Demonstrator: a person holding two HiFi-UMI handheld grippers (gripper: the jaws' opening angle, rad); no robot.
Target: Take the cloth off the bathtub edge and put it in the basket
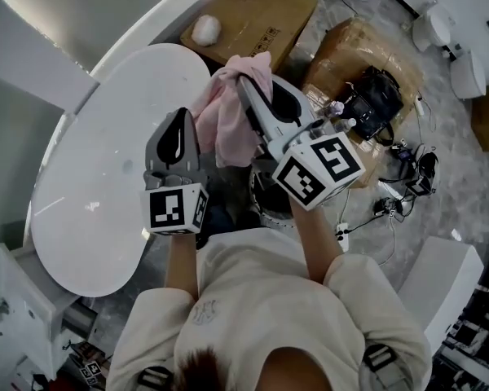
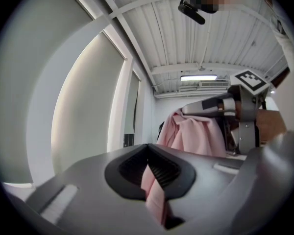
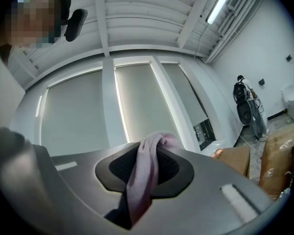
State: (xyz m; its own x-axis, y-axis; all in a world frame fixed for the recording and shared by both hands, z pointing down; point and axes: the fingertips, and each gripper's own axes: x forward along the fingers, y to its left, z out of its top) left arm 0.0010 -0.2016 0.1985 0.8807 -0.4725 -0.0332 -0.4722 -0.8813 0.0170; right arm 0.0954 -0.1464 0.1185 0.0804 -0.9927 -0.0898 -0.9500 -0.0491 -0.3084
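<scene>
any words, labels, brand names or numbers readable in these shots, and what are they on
No text can be read in any view.
Cardboard box: small dark printed marks on its top, too small to read.
Left marker cube and right marker cube: black-and-white square patterns only, no letters or digits.
Printed sheets on the floor: too blurred.

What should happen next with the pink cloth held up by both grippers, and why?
Probably lower the pink cloth toward the round rim under the right gripper, likely the basket: both it and the left gripper pinch the cloth, which hangs clear of the bathtub.
</scene>
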